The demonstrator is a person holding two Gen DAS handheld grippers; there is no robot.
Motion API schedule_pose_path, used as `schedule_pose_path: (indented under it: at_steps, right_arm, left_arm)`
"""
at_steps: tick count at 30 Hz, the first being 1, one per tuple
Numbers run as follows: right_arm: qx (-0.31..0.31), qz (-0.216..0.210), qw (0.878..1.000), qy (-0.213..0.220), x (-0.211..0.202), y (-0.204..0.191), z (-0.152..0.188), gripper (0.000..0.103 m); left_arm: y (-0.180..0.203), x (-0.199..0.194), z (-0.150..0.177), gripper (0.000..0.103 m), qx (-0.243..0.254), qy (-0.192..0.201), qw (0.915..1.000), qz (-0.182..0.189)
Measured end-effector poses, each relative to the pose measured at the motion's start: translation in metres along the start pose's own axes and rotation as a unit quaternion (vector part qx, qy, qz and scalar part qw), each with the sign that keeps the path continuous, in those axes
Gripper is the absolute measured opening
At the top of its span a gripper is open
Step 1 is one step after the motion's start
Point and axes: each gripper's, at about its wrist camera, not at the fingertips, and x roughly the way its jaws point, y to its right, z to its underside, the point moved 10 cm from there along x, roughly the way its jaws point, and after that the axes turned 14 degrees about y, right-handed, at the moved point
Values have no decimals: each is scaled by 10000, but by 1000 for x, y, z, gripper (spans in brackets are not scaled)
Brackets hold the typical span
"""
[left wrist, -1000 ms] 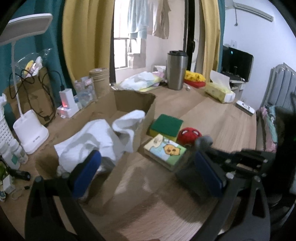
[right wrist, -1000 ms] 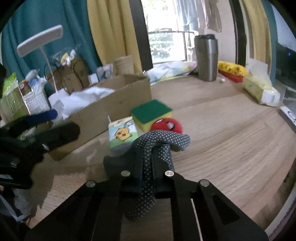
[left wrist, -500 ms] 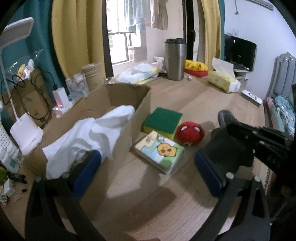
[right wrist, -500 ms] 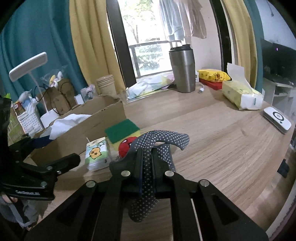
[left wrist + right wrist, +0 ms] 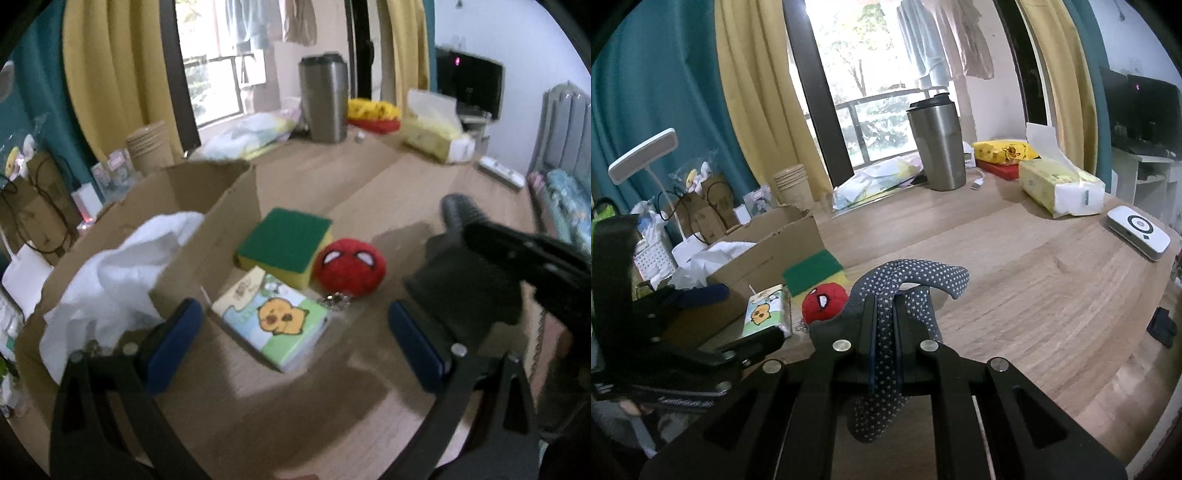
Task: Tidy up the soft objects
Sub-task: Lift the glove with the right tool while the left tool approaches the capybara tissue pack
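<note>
My left gripper is open and empty, hovering over a cartoon tissue pack on the wooden table. Behind the pack lie a green and yellow sponge and a red Spider-Man plush. A cardboard box to the left holds a white cloth. My right gripper is shut on a grey dotted glove, held above the table right of the plush. The glove also shows in the left wrist view.
A steel tumbler, a tissue box, yellow snack packs and a white device stand at the back and right. A white lamp, paper cups and clutter sit behind the box.
My left gripper has moved right from over the box to over the tissue pack. My right gripper has lifted and drawn back to the right with the glove.
</note>
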Motion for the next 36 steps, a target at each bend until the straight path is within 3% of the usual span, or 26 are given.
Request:
schedule_pose_path:
  at_steps: [8,12,16,22,30,36]
  right_arm:
    - [85,-86,9999,20,-4,12,7,8]
    - [140,-116,9998,75,-7,15,7,8]
    - [210,-104,9997,66,-8,19,10,8]
    - [207,-124,9997,70,-11,18,11,8]
    - [302,-60,9995,52,-12,26,12,8]
    - [335,-11,9994,-28,-13,27,17,8]
  left_arm:
    - [7,19,-2,101,191,-167,9997,-75]
    - [17,22,7,101,531,-368,9979,-33]
    - [38,8,5,101,984,-66,9951,25]
    - [13,23,15,101,233,-515,9983,-121]
    - [9,35,18,101,94,-679,9976,-78]
    - [14,39,8,101,-79,-488,9963,706]
